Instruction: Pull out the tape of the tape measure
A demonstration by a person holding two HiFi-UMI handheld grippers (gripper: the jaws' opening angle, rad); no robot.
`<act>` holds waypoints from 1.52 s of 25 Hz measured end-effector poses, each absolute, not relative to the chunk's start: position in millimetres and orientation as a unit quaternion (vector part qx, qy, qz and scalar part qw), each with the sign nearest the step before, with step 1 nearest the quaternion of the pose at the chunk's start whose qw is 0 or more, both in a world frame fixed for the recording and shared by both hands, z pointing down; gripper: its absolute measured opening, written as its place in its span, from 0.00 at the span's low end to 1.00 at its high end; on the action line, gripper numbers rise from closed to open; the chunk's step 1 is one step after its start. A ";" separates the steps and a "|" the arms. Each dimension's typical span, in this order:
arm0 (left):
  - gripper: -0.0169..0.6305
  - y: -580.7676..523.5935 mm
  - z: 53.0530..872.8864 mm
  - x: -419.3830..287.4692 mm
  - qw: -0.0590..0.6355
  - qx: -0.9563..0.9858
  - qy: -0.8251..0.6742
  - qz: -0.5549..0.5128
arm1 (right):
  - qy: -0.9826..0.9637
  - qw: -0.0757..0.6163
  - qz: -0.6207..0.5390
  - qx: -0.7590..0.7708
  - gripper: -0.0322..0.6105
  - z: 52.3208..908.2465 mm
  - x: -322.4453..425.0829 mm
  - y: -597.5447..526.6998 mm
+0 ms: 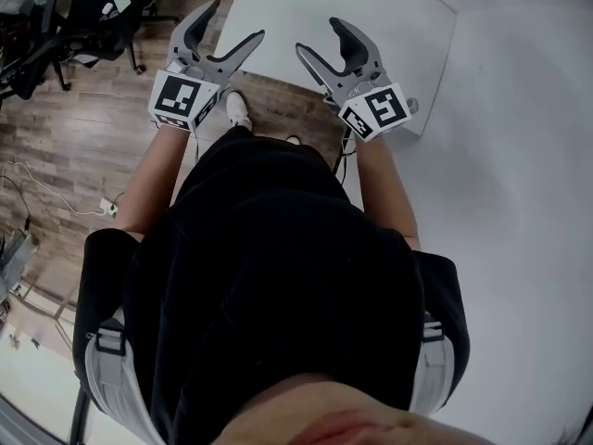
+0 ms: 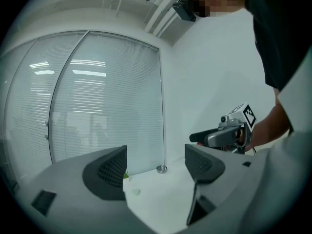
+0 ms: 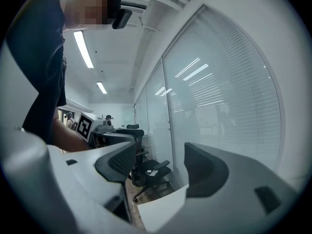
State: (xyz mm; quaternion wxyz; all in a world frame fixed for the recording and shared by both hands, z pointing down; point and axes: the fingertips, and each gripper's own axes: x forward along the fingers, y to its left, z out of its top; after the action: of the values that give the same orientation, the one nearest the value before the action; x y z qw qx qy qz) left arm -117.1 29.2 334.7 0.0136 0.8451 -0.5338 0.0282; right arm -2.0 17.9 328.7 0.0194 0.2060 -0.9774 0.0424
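No tape measure can be made out in any view. In the head view both grippers are held out level in front of the person's body. My left gripper (image 1: 236,21) is open and holds nothing, and it hangs over the wooden floor by the white table's (image 1: 398,35) left edge. My right gripper (image 1: 318,35) is open and holds nothing, above the table's near left corner. The left gripper view shows the open left gripper (image 2: 156,167) with bare table between its pads, and the right gripper (image 2: 222,136) to its right. In the right gripper view the right gripper (image 3: 158,167) is open on air.
A small round metal piece (image 2: 161,168) stands on the table by the glass wall with blinds (image 2: 97,111). Black office chairs (image 1: 93,12) stand on the wooden floor at the left. A white shoe (image 1: 238,109) shows below the grippers, and a thin cable (image 1: 56,197) lies on the floor.
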 end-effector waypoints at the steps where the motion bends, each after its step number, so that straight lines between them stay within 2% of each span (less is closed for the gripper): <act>1: 0.60 21.3 335.0 -123.9 0.013 0.848 -0.529 0.028 | -0.976 0.021 0.046 0.210 0.51 330.5 -9.7 13.3; 9: 0.59 -13.1 327.2 -143.9 0.016 0.877 -0.479 0.027 | -0.962 0.032 0.054 0.266 0.51 320.7 -29.8 -2.3; 14: 0.58 -70.5 354.0 -175.0 0.030 0.882 -0.470 0.026 | -0.956 0.046 0.067 0.281 0.51 349.9 -54.8 -53.0; 21: 0.57 -109.5 365.9 -174.3 0.039 0.884 -0.465 0.037 | -0.957 0.051 0.071 0.277 0.50 358.9 -55.7 -106.5; 38: 0.50 -236.8 473.6 -161.6 0.062 0.892 -0.432 0.116 | -0.961 0.096 0.101 0.239 0.49 458.6 -47.3 -260.2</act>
State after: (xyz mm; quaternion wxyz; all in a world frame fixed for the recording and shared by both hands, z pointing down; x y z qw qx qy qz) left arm -161.6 -236.8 473.6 0.0621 0.8921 -0.4321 0.1163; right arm -47.3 -260.2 458.6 0.0956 0.2390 -0.9610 0.1011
